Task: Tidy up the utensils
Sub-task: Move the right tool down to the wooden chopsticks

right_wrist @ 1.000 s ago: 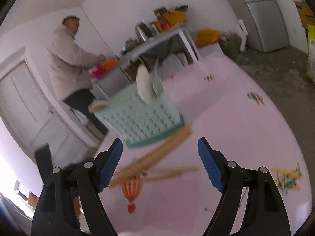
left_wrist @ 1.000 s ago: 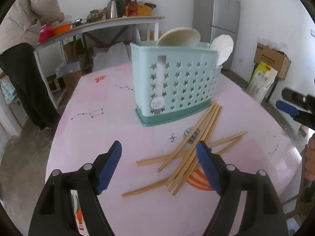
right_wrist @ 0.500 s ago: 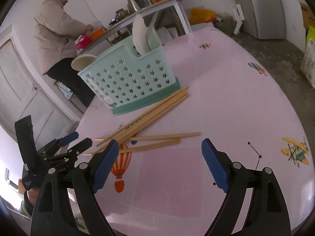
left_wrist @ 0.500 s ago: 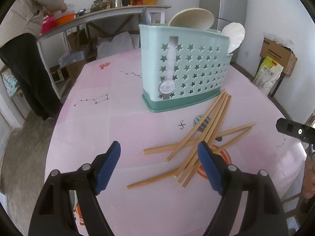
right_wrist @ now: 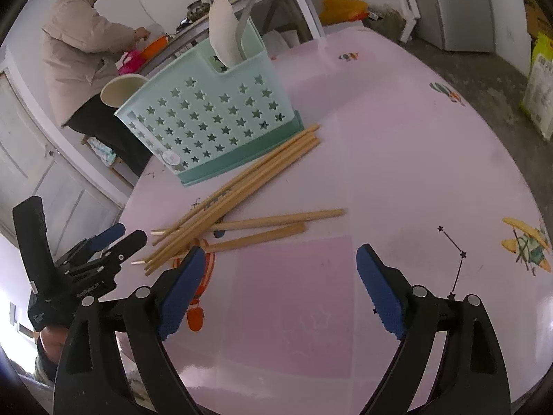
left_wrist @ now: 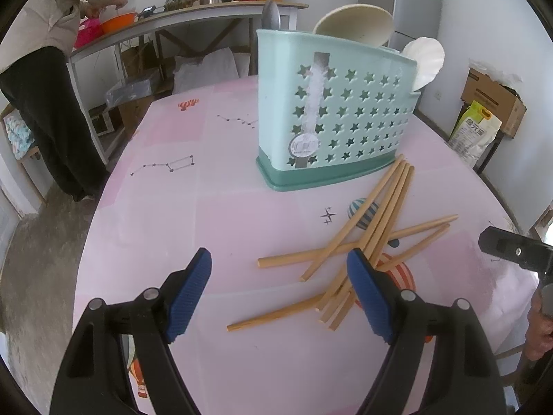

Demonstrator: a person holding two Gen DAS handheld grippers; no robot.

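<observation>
Several wooden chopsticks (left_wrist: 373,238) (right_wrist: 242,204) lie in a loose crossed pile on the pink table, just in front of a mint star-holed utensil holder (left_wrist: 345,121) (right_wrist: 214,117). The holder stands upright with a white spoon (left_wrist: 425,58) (right_wrist: 223,31), a cream scoop (left_wrist: 352,24) and a metal spoon (left_wrist: 271,14) in it. My left gripper (left_wrist: 278,256) is open above the table; the pile's near ends lie by its right finger. My right gripper (right_wrist: 280,252) hovers over bare table short of the pile, its jaws opening with nothing between them.
A person in a beige coat (left_wrist: 41,34) (right_wrist: 79,45) stands at a cluttered side table (left_wrist: 193,17) behind. A fridge (left_wrist: 418,0), cardboard box (left_wrist: 490,93) and bag (left_wrist: 475,135) sit on the right. The round table's edge (right_wrist: 518,180) curves close by.
The right gripper has tipped down toward the table and come nearer the chopsticks, its jaws a little wider. The left view has shifted only slightly; holder and chopsticks lie as before.
</observation>
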